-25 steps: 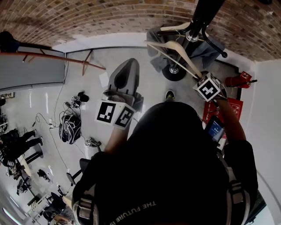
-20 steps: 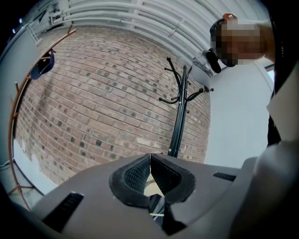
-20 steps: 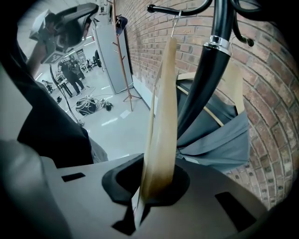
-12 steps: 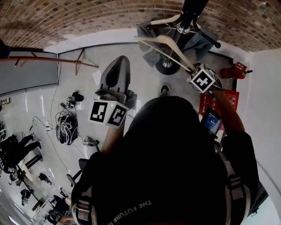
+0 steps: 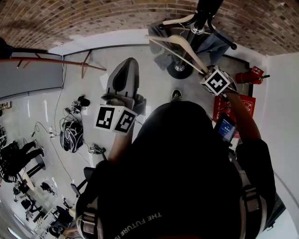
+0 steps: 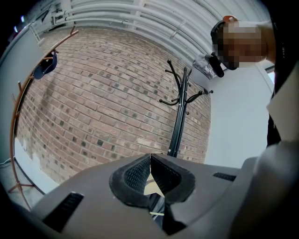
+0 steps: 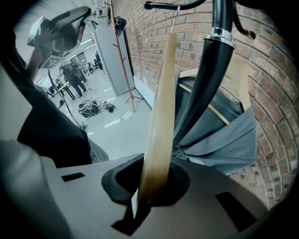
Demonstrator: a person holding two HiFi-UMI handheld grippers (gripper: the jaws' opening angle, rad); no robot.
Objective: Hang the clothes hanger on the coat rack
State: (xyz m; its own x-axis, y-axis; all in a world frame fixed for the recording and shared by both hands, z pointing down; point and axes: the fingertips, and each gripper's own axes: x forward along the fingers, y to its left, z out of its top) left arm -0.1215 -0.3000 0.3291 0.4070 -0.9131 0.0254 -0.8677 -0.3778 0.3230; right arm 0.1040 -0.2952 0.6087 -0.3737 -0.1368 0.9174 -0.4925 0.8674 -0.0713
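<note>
In the head view my right gripper (image 5: pixel 206 73) is shut on the lower end of a pale wooden clothes hanger (image 5: pixel 180 47), which slants up toward the black coat rack (image 5: pixel 204 14). The right gripper view shows the hanger (image 7: pixel 161 107) clamped between the pads of the right gripper (image 7: pixel 150 189). Its metal hook (image 7: pixel 174 16) reaches a black rack arm (image 7: pixel 161 5) beside the pole (image 7: pixel 205 79). My left gripper (image 5: pixel 127 65) is held level, away from the rack, its jaws shut on nothing (image 6: pixel 149 179). From there the coat rack (image 6: pixel 180 112) stands ahead against the brick wall.
A grey garment (image 7: pixel 224 135) hangs on a second wooden hanger on the rack. A red fire extinguisher (image 5: pixel 251 74) and a red mat (image 5: pixel 230 109) lie at the right. A dark bag (image 5: pixel 72 137) and cables are on the floor at left, near an orange-brown stand (image 5: pixel 60 63).
The head view has shifted slightly. Both grippers and the hanger keep their places by the rack.
</note>
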